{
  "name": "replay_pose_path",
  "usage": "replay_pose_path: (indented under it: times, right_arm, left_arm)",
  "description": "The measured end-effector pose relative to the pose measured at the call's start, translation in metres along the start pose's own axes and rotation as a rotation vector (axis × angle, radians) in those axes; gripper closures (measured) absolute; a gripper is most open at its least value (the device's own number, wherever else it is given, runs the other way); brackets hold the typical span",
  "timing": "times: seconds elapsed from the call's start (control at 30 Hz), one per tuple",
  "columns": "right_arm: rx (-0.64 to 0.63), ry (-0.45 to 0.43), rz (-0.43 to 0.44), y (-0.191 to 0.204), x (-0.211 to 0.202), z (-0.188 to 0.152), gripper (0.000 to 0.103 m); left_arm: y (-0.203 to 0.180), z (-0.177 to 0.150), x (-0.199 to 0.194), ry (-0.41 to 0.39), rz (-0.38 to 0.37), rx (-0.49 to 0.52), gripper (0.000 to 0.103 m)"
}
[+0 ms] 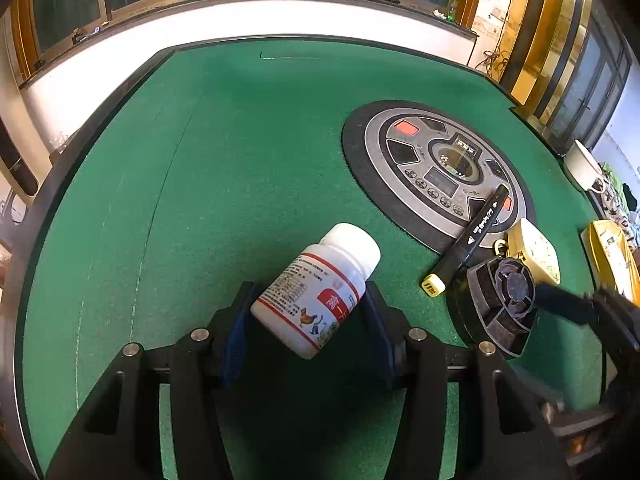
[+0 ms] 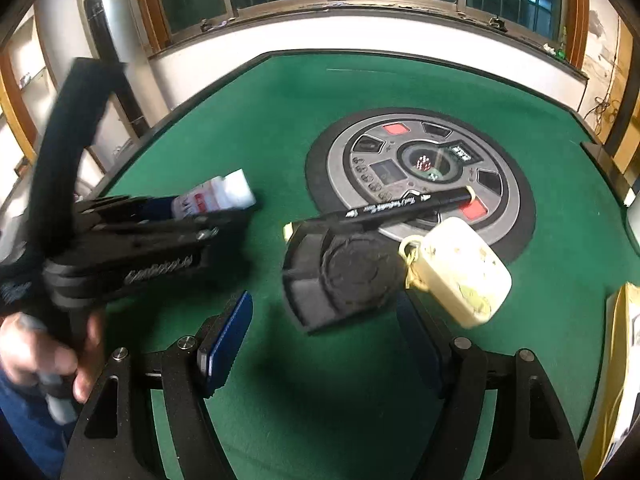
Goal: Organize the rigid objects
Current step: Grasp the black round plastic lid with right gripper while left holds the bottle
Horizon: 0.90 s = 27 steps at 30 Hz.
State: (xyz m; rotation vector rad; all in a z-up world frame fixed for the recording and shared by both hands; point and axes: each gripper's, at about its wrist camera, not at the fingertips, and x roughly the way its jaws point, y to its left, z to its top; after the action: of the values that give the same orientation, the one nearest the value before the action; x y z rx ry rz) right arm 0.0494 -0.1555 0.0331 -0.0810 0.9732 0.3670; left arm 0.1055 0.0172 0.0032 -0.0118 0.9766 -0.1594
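the white pill bottle (image 1: 316,290) is lying tilted between the blue pads of the left gripper (image 1: 308,320), cap pointing toward 1 o'clock in the left wrist view; both pads are pressing on its labelled body, so the bottle is being held at a partial opening. judged from its look, it is a light, stiff plastic cylinder with a glossy label, likely slippery; the flat-sided mid-body, below the cap, is the best place to clamp. the right gripper (image 2: 326,344) is standing wide apart and holding nothing. at its 12 o'clock, the black ribbed fan-like part (image 2: 340,276) is resting on the green felt table (image 2: 280,120), touching the black marker pen (image 2: 400,206) beyond it. at 2 o'clock, the cream-coloured case (image 2: 460,276) is lying just beside it. this black part looks rigid and light; its thin outer edges offer the surest hold.
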Motion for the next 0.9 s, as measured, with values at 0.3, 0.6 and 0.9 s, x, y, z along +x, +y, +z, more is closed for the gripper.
replay_pose_path:
  times: [0.3,0.6,0.9]
  right_arm:
    - [0.019,0.013,-0.012,-0.012,0.007,0.002,0.04]
    - [-0.031,0.018,0.066,-0.01,-0.03,-0.038,0.039]
    - [-0.088,0.005,0.029,-0.001,-0.03,-0.05,0.039]
  left_arm:
    - [-0.005,-0.002,0.001,-0.012,0.026,0.03,0.052]
    - [-0.01,-0.003,0.001,-0.016,0.041,0.054,0.052]
    - [-0.012,-0.005,0.001,-0.037,0.043,0.059,0.052]
